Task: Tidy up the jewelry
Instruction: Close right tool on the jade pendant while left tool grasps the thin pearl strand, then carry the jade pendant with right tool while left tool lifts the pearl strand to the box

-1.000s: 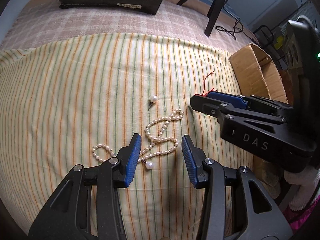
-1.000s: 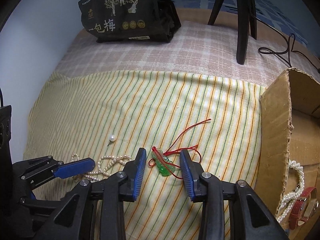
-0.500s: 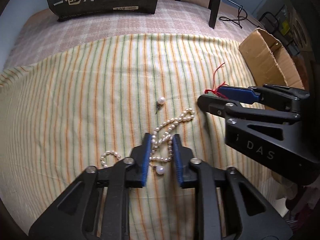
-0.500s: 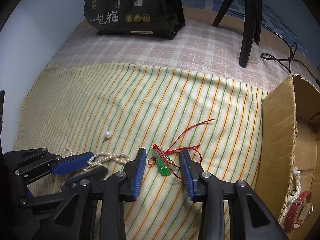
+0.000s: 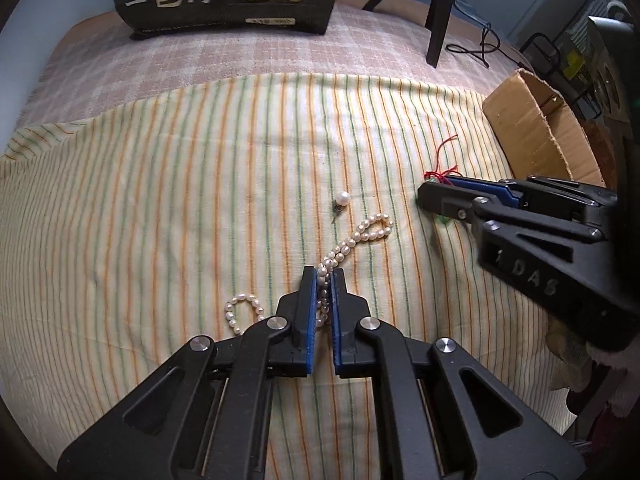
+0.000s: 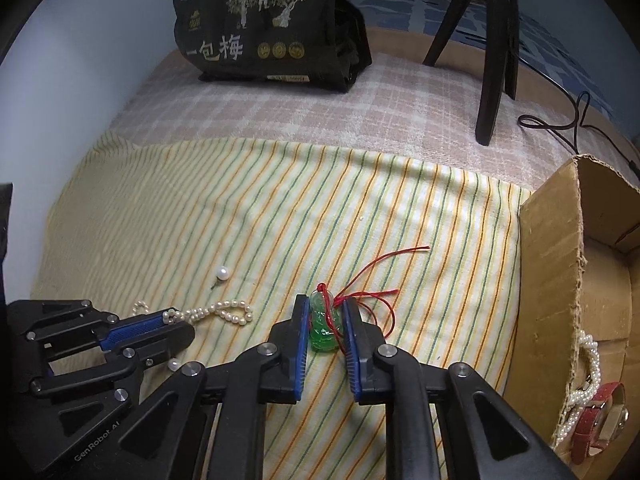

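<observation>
A: What is the left gripper (image 5: 325, 276) doing?

B: It is pinching the pearl necklace (image 5: 356, 240). Its blue pads are almost together, with beads squeezed between them. The rest of the necklace is lying on the striped cloth (image 5: 160, 200), near the middle, with one loop trailing toward the near edge.

A: And the right gripper (image 6: 326, 308)?

B: It is closing around the green pendant (image 6: 323, 326) with the red string (image 6: 372, 280). The pads are sitting right beside the pendant on both sides. I think they are touching it, but the view is too tight to be sure. The pendant is lying on the cloth, toward the right edge.

A: So which step is this?

B: Both hands are grabbing jewelry. Nothing is looking lifted yet.

A: What is coming next?

B: Probably lifting both pieces and carrying them to the cardboard box (image 6: 560, 280) at the right edge. It is already holding pearls and a red watch (image 6: 596, 420). The necklace is needing a slow lift so it is not slipping out. A small pearl earring (image 5: 343, 199) is waiting on the cloth too.
</observation>
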Available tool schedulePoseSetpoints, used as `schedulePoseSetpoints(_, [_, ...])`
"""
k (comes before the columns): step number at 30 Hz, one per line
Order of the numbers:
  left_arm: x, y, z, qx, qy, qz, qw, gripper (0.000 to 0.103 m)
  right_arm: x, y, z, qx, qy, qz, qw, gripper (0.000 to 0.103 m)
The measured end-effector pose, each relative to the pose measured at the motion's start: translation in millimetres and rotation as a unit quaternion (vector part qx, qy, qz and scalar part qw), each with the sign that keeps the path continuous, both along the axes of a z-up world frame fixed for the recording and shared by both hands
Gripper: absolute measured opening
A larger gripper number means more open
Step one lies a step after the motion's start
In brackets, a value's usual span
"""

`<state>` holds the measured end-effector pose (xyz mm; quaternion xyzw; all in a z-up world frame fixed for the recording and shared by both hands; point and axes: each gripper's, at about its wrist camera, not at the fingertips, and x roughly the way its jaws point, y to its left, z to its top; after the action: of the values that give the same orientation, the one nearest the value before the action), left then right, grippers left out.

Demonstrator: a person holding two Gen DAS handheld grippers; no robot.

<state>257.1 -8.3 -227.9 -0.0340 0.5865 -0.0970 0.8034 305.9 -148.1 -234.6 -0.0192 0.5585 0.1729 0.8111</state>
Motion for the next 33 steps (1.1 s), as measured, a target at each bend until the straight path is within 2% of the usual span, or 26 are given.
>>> schedulePoseSetpoints(3, [-3,11,7,-0.006,-0.007,0.012,0.9999,0.001,-1,-5,8,0.009,-0.006,-0.008,1.0,0.015])
schedulePoseSetpoints(12, [-4,32,24,-0.03,-0.027,0.041,0.9983,0.001,-14,-17,31,0.033,-0.021,-0.018,0.999,0.015])
schedulePoseSetpoints(15, [-7,30,24,-0.036,-0.029,0.034,0.9983,0.001,-20,-19,38,0.038,-0.027,-0.019,0.999,0.015])
schedulePoseSetpoints(19, [-10,21,29,-0.024,-0.038,0.026,0.9987,0.001,-24,-19,44,0.042,-0.035,-0.018,0.998,0.015])
schedulePoseSetpoints(27, [-19,45,74,-0.087,-0.083,0.056,0.9912,0.001,-40,-30,69,0.05,-0.062,-0.01,0.997,0.015])
schedulePoseSetpoints(33, [-27,57,113,-0.116,-0.124,0.058,0.9838,0.001,-51,-44,96,0.057,-0.089,-0.01,0.994,0.015])
